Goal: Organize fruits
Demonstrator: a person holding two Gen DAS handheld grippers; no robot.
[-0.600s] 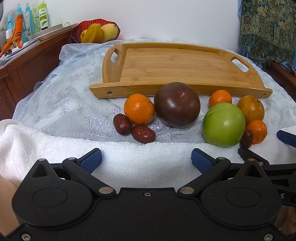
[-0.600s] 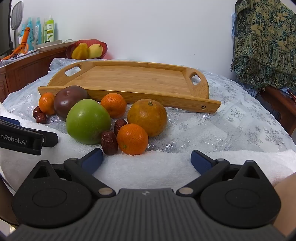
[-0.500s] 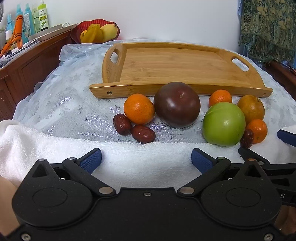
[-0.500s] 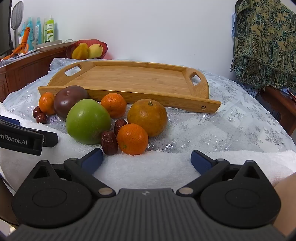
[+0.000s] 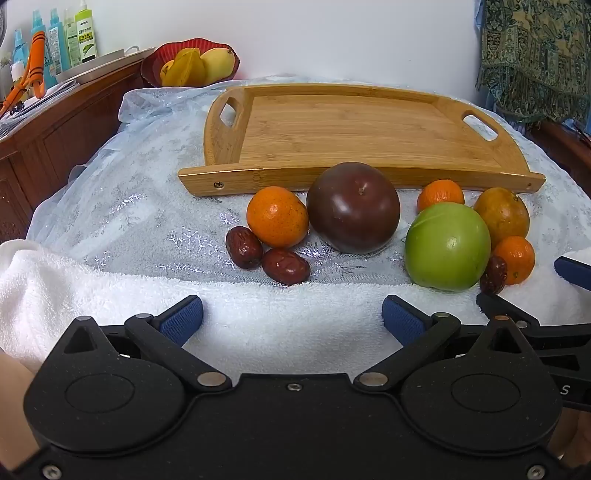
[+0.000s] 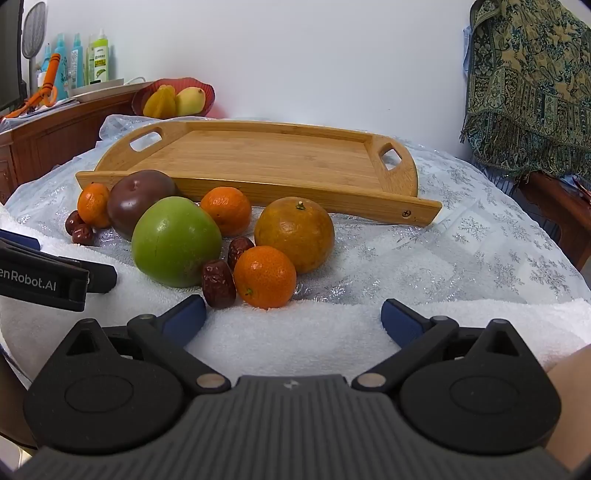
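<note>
A bare bamboo tray (image 5: 354, 129) (image 6: 266, 158) lies at the back of the table. In front of it sit a dark purple fruit (image 5: 352, 206) (image 6: 138, 199), a green apple (image 5: 447, 245) (image 6: 175, 242), a large brownish orange (image 5: 502, 216) (image 6: 295, 234), small tangerines (image 5: 277, 216) (image 6: 264, 277) and red dates (image 5: 286, 266) (image 6: 218, 282). My left gripper (image 5: 291, 319) is open and empty above the white towel, short of the dates. My right gripper (image 6: 293, 319) is open and empty, just short of a tangerine and a date.
A white towel (image 5: 258, 314) covers the table's near edge over a silvery cloth (image 6: 480, 240). A red bowl of yellow fruit (image 5: 192, 62) and bottles (image 5: 85, 33) stand on a wooden sideboard at the back left. A patterned cloth (image 6: 528, 81) hangs at the right.
</note>
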